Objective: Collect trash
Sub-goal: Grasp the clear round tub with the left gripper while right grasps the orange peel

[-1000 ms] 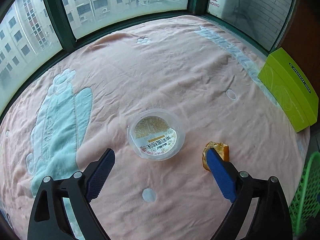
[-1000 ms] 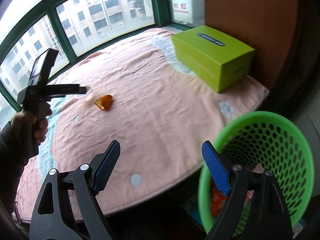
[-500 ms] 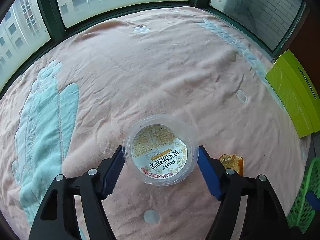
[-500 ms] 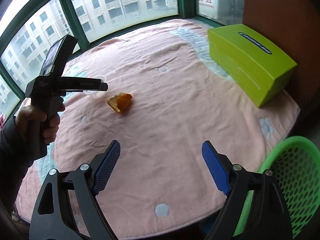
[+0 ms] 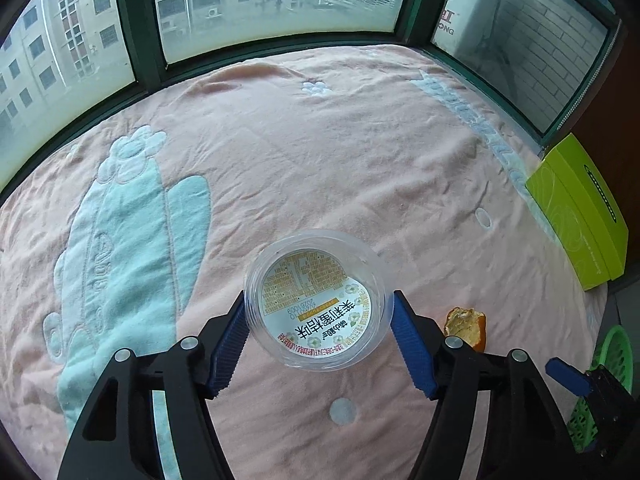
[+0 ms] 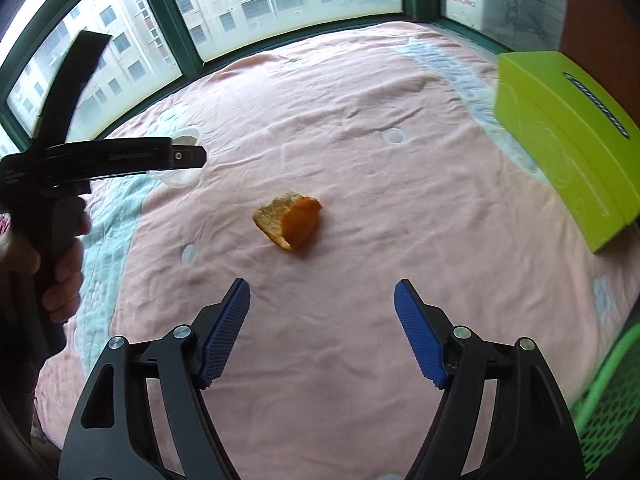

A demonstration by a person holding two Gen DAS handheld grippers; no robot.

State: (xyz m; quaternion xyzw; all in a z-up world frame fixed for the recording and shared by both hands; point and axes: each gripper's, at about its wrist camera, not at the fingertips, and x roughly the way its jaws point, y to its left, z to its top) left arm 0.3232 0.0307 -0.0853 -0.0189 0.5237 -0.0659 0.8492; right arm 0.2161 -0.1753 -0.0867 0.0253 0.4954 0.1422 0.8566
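Moved my right gripper (image 6: 322, 330) toward orange peel (image 6: 290, 220), jaws just narrowed, apart, empty; only left-wrist cam shows left gripper (image 5: 318, 336) clamped on plastic cup (image 5: 316, 300).

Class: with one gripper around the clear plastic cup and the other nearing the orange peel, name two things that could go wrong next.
1. The left gripper has just closed onto the thin clear cup; its round wall could buckle or slip out.
2. The right gripper, open, has been narrowing short of the orange peel; it may pinch the soft pink blanket instead.
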